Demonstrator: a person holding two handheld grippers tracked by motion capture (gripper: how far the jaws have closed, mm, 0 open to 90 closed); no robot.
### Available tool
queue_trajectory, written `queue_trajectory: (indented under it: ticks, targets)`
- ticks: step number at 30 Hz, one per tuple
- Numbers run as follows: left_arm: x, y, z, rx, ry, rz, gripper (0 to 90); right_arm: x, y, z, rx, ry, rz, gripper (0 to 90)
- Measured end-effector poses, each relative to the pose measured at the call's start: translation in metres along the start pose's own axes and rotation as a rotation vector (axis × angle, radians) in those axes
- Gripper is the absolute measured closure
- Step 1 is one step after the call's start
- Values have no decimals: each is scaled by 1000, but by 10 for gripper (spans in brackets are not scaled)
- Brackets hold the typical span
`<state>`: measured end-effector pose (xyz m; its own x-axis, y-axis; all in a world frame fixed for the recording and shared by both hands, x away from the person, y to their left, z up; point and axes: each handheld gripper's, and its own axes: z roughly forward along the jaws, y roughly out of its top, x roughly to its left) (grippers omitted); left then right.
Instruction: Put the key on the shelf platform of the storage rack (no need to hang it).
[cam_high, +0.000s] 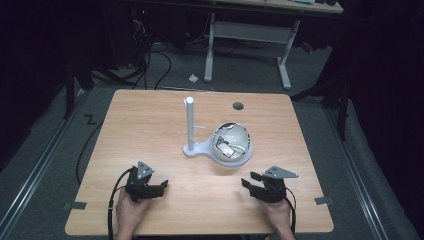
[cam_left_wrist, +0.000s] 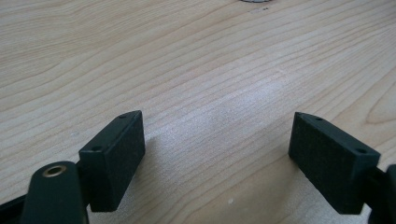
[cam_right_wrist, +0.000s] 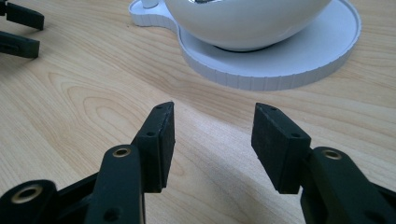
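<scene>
I have the light wooden bench (cam_high: 150, 130) under both hands, its grain running across the left claw view and the right claw view alike. Towards the far middle of it stands the white plastic stand (cam_high: 200, 149), a flat round ribbed base with a thin upright post (cam_high: 190, 122) rising from its left lobe. On the round part of that base sits the white rounded bowl (cam_high: 233, 141), tilted so its mirror-like inside faces me; I cannot tell what is reflected in it. In the right claw view the bowl (cam_right_wrist: 247, 21) rests on the base (cam_right_wrist: 299, 65) just ahead of my jaws, apart from them.

My right claw (cam_right_wrist: 212, 140) hovers low over the near right part of the bench, jaws parted about two-thirds of their reach, with bare wood between the pads and nothing gripped or touched. My left claw (cam_left_wrist: 217, 149) sits at the near left, jaws spread wide, also over bare wood and holding nothing. From above, the left claw (cam_high: 146, 186) and right claw (cam_high: 265, 187) lie well apart, each short of the stand.
</scene>
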<state>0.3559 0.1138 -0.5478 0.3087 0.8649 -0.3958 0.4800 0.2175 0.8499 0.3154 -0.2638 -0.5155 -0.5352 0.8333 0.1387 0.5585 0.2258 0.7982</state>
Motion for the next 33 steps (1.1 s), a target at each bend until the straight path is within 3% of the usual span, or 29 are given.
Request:
queue_trajectory:
  ticks: [6, 9, 27, 30, 33]
  targets:
    - [0, 0, 0, 1, 0, 1, 189, 4, -2, 4, 13, -8, -15, 498]
    - [0, 0, 0, 1, 0, 0, 189, 10, -4, 7, 36, -37, -53, 496]
    - [0, 0, 0, 1, 0, -1, 189, 19, -8, 20, 98, -53, -110, 466]
    - [0, 0, 0, 0, 0, -1, 189, 23, -7, 22, 120, -69, -147, 437]
    - [0, 0, 0, 0, 0, -1, 189, 23, -7, 23, 121, -62, -152, 425]
